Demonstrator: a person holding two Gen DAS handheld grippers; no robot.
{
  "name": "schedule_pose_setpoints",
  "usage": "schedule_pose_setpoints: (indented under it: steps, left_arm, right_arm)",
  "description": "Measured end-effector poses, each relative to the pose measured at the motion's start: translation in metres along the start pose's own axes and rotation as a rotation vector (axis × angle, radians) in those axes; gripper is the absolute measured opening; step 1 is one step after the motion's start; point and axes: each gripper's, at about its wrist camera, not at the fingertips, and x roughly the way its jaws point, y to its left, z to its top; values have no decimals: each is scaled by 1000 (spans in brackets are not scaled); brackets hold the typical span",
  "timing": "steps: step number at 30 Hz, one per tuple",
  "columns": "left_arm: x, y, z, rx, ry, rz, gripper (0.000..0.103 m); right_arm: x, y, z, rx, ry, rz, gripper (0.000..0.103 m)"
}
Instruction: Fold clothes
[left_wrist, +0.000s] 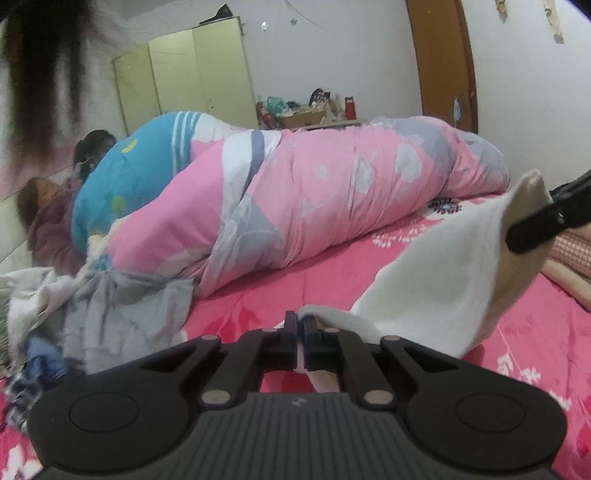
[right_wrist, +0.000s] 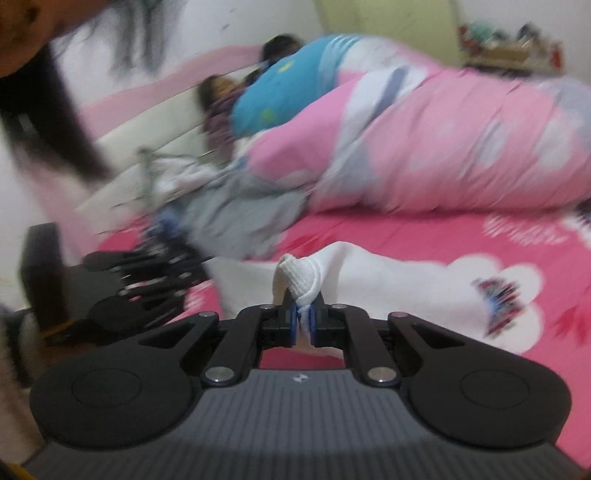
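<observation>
The bed carries a hot-pink floral cotton sheet (left_wrist: 332, 273), with a rolled pink-and-grey patterned quilt (left_wrist: 332, 184) along its far side and pale yellow wardrobe doors (left_wrist: 184, 74) behind. A white soft knit garment (left_wrist: 436, 266) hangs stretched just above the sheet. The left tongs (left_wrist: 300, 325) are clenched on one edge; the right tongs (right_wrist: 303, 314) grip a bunched ribbed corner.

Pink flowered bed (left_wrist: 325, 280) under a rolled pink quilt (left_wrist: 332, 184), grey crumpled clothes (left_wrist: 122, 314), white garment (right_wrist: 388, 291).
</observation>
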Motion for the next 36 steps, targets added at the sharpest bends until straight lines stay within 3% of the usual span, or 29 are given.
schedule_pose_setpoints:
  steps: [5, 12, 16, 22, 27, 31, 36]
  left_arm:
    - [-43, 12, 4, -23, 73, 47, 3]
    - [-103, 26, 30, -33, 134, 54, 3]
    - [-126, 34, 51, -37, 146, 36, 3]
    - [-146, 42, 78, -43, 144, 13, 3]
    - [-137, 50, 94, -62, 120, -53, 3]
    - [-99, 61, 91, -84, 103, -91, 3]
    - [-33, 66, 66, -65, 135, -93, 3]
  right_arm:
    - [-18, 23, 8, 57, 41, 107, 5]
    - [-43, 55, 19, 139, 96, 254, 5]
    - [-68, 66, 35, 160, 89, 272, 5]
    - [-100, 69, 49, 221, 47, 219, 5]
    - [-111, 78, 58, 260, 17, 174, 5]
    - [-97, 70, 63, 312, 6, 113, 5]
    - [-62, 34, 60, 435, 3, -30, 5]
